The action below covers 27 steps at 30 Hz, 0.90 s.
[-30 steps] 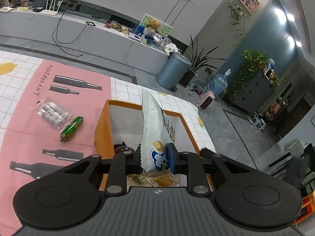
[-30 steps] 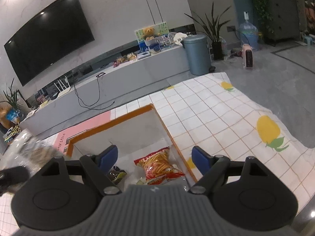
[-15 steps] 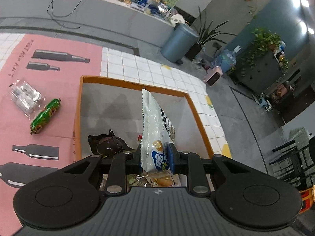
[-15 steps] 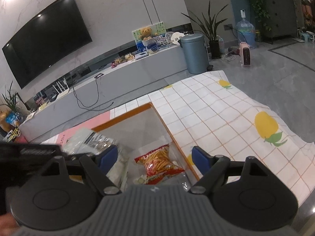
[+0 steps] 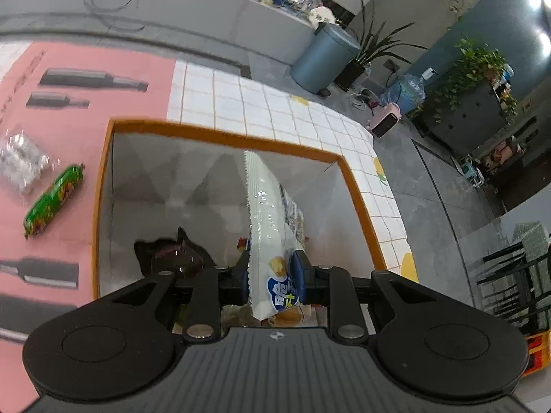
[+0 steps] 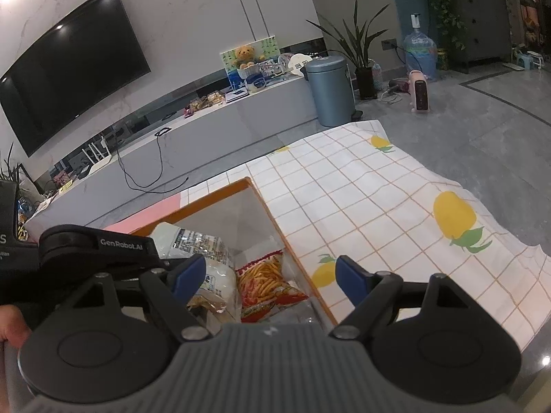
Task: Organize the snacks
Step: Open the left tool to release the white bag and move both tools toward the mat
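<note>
An orange-rimmed box with pale grey walls sits on the table. My left gripper hangs over its inside. Its blue pads still press on the lower end of a white snack bag while the jaws are opening. The bag stands upright into the box. A dark wrapped snack lies on the box floor at left. In the right wrist view the white bag rests beside a red chips bag in the box. My right gripper hovers open above them, holding nothing.
A green snack stick and a clear pack lie on the pink mat left of the box. The checked lemon tablecloth stretches right of it. A hand shows at the lower left.
My left gripper has carried the white bag forward and down into the box, tilting more steeply. In the right wrist view it has entered from the left. The right gripper stayed put.
</note>
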{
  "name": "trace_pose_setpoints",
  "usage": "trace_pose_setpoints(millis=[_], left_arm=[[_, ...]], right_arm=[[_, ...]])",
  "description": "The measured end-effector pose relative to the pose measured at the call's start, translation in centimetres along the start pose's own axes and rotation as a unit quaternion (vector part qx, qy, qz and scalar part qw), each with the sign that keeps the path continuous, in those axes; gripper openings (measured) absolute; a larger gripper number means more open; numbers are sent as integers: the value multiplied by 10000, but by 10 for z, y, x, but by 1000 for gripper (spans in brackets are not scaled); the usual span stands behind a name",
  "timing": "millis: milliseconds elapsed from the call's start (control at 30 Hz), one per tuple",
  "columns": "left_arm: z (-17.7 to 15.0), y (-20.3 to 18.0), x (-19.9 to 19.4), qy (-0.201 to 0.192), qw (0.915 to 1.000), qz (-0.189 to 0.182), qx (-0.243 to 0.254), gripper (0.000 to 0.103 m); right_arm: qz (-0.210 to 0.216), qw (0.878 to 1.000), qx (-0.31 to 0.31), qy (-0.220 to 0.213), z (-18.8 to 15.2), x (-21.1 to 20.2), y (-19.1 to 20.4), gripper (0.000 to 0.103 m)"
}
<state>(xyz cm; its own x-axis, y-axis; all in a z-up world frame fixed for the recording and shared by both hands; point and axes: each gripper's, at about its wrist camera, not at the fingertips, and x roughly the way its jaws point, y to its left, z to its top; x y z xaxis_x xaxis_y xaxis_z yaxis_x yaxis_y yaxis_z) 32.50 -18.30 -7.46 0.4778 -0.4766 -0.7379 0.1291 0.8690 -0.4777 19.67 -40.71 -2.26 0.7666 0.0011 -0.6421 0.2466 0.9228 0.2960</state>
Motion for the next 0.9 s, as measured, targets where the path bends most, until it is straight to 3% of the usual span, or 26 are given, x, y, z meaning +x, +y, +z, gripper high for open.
trace_pose_setpoints(millis=[67, 100, 133, 267, 533, 733, 900], left_arm=[[2, -4, -2, -8, 9997, 185, 172, 47], [1, -6, -5, -39, 9992, 324, 222, 64], [0, -6, -9, -69, 9988, 402, 273, 71], [-10, -9, -32, -142, 9969, 194, 745, 71], [-38, -9, -99, -391, 9932, 322, 1051, 75], [-56, 0, -146, -701, 9909, 366, 1087, 79], [-65, 24, -172, -592, 9946, 207, 828, 80]], right_arm=[[-30, 10000, 46, -22, 0, -1, -2, 81], [-29, 10000, 56, -31, 0, -2, -3, 81], [-35, 10000, 63, -39, 0, -2, -4, 81], [-133, 9999, 11, -88, 2, -5, -3, 81], [-126, 9998, -112, -126, 2, -6, 8, 81], [138, 9994, -254, -202, 0, -14, 27, 81], [587, 9972, -366, -275, -2, -21, 56, 81]])
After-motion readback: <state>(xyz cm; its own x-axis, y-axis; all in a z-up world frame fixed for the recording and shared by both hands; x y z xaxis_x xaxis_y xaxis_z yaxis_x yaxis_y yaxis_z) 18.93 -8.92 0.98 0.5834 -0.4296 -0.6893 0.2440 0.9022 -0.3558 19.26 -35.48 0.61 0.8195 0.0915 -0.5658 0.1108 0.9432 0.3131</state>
